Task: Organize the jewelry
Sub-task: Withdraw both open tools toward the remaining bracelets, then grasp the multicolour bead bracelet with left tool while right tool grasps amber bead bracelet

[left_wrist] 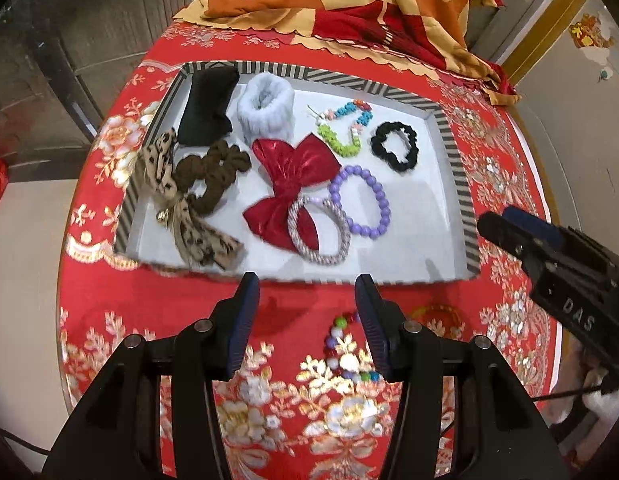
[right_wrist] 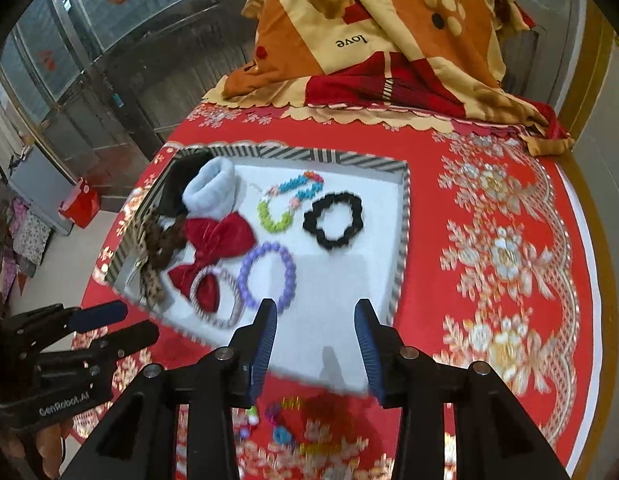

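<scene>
Both grippers (left_wrist: 307, 308) (right_wrist: 316, 332) wide open, empty.

beaded bracelet (left_wrist: 351, 350) on the bench partly hidden behind right finger of left tongs (left_wrist: 307, 320); same beads (right_wrist: 285, 424) motion-blurred in right view

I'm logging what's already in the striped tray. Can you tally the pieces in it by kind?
In the striped tray:
Fabric scrunchies and bands: 4 (black, brown, white fluffy, black cloth)
Bows: 2 (red, leopard)
Beaded bracelets: 2 (purple, multicolour)
Braided hair tie: 1
Total: 9
</scene>
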The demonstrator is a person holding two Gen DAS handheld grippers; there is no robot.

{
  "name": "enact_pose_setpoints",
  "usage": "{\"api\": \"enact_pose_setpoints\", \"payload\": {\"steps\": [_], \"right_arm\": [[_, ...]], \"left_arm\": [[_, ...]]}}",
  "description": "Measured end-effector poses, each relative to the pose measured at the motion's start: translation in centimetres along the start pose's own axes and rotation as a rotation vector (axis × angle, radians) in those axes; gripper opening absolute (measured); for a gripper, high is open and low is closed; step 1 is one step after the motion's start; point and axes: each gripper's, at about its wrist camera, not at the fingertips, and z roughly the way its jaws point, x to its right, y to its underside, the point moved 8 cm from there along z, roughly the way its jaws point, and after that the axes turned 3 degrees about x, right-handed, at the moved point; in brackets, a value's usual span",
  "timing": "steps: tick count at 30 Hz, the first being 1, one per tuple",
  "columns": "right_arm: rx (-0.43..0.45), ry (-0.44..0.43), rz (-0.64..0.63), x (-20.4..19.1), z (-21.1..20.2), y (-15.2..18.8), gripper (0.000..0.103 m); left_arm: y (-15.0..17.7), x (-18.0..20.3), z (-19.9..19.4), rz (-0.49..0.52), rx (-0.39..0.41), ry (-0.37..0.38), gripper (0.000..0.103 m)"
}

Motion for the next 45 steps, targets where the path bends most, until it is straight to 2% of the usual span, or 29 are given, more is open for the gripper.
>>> {"api": "enact_pose_setpoints", "payload": {"steps": [16,26,30,39,45], "right_arm": [[-0.022,-0.006,0.014,0.5,-4.2,8.8,0.039],[-0.073,-0.025,0.052,2.0,-3.9,13.5,0.039],[-0.086,-0.022,0.052,2.4,-2.7,14.1,0.039],[-0.102,-0.009,0.03,3.0,0.3,12.5,0.039],[-0.121,-0.001,0.007,2.8,2.3,11.6,0.039]], "left_arm": [[7.1,0.3,-2.1,-0.043,-0.02,-0.032,0.049],[10.2,-1.1,-2.2,-0.099,-0.044,-0.057,0.049],[10.7,-1.5,-1.6,-0.12,-0.063,-0.061,0.049],[9.6,-1.5,0.2,-0.143,-0.085,-0.053,0.049],[8.5,-0.6,2.0,-0.102,-0.098,-0.066,0.049]]}}
